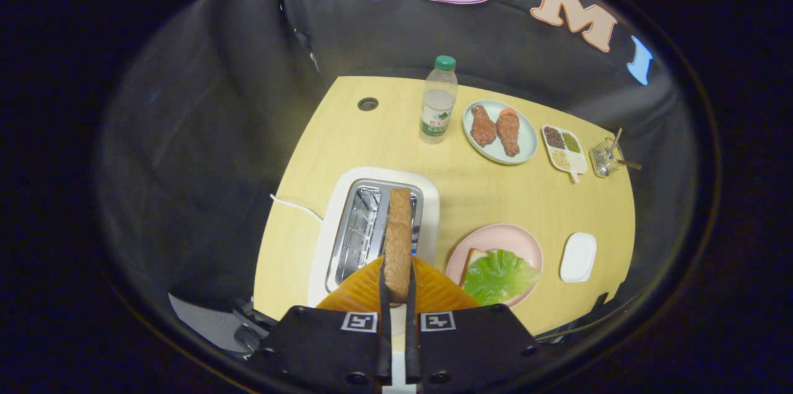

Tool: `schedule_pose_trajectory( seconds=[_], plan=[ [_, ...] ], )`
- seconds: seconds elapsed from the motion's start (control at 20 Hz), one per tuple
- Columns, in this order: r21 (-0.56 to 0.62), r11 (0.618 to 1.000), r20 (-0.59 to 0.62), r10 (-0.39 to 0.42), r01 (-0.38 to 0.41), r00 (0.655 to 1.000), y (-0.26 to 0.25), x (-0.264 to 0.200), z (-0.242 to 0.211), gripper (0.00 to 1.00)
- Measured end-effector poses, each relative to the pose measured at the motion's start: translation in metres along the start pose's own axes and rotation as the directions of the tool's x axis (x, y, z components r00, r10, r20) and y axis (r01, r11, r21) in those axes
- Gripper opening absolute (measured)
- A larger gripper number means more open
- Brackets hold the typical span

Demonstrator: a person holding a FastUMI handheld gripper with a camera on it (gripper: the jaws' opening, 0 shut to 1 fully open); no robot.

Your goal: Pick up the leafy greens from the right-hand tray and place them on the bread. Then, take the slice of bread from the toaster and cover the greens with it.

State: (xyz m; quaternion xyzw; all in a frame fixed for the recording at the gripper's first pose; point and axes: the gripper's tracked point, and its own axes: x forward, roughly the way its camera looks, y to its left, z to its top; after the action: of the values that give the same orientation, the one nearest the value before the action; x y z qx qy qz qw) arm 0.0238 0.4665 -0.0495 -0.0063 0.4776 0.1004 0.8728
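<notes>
A slice of bread point(398, 239) stands on edge between my two fingers, and my gripper point(397, 276) is shut on its near end. The slice hangs above the right slot of the white toaster point(334, 220), whose left slot stands bare. Just right of the fingers sits a pink plate point(526, 242) with a slice of bread point(473, 256) on it, mostly covered by the leafy greens point(499, 275). A small white tray point(578, 256) lies right of the pink plate.
On the far side of the yellow table point(483, 189) stand a water bottle point(438, 101), a pale plate with two drumsticks point(495, 127), a divided dish of seasonings point(564, 147) and a small clear holder with utensils point(607, 158). A white cord point(296, 204) runs left from the toaster.
</notes>
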Motion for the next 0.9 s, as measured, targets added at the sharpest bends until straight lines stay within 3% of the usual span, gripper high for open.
schedule_pose_trajectory(
  seconds=[0.35,0.65,0.9],
  plan=[
    [0.027,0.996,0.076,0.079,-0.082,0.994,-0.025,-0.044,0.018,0.11],
    [0.017,0.999,0.103,0.042,-0.044,0.994,-0.083,-0.053,0.008,0.11],
    [0.022,1.0,0.033,0.005,-0.006,0.999,-0.128,-0.023,-0.027,0.11]
  ],
)
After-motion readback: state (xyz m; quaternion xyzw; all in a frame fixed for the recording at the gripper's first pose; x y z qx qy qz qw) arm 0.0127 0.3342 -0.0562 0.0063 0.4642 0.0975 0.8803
